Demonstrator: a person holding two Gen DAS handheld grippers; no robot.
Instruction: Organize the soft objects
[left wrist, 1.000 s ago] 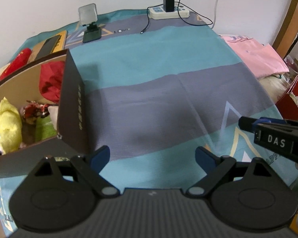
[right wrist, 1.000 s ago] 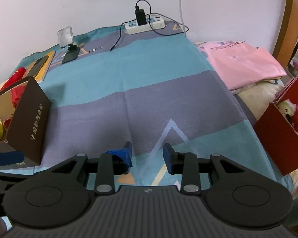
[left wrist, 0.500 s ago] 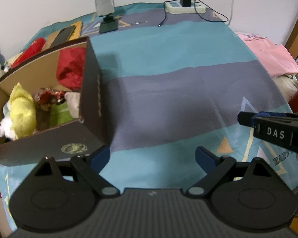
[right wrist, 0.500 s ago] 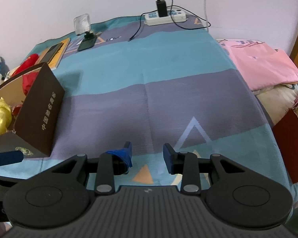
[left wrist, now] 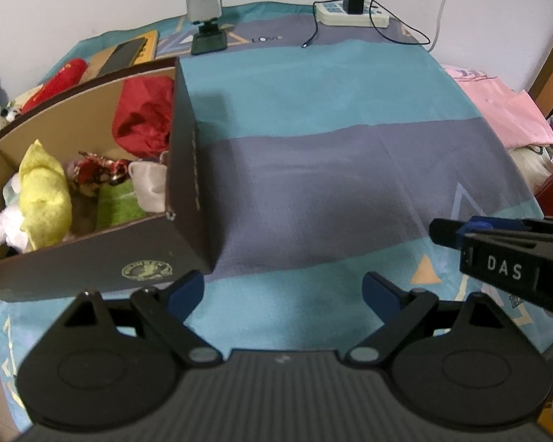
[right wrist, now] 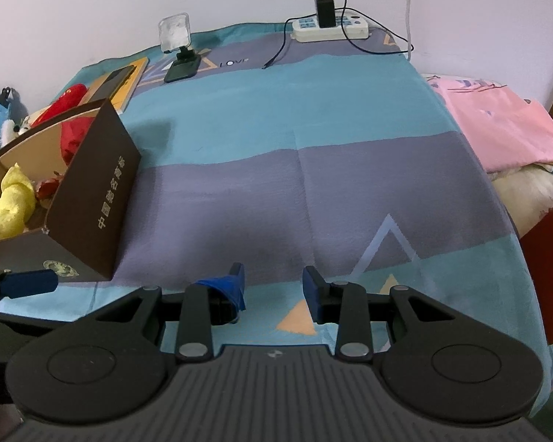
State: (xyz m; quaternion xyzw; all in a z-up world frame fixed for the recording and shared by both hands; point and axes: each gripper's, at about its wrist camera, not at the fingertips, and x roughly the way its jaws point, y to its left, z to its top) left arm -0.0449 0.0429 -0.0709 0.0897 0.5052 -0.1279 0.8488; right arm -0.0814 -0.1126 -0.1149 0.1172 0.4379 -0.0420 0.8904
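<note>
Left wrist view: the left tongs (left wrist: 283, 289) hang wide open and empty over a striped bedspread (left wrist: 350, 169). Ahead and to their left, touching nothing, sits an open brown cardboard box (left wrist: 188, 199), its long axis running away from the tongs. Inside lie soft toys: a yellow plush (left wrist: 44, 195) nearest, lying lengthwise along the box, then a green one (left wrist: 116, 204) and red cloth (left wrist: 143, 118) at the far end. The right tongs (right wrist: 272, 287), partly open and empty, sit farther right, so the left ones are nearer the box. A red box (right wrist: 542, 276) holding something soft stands right of the right tongs.
</note>
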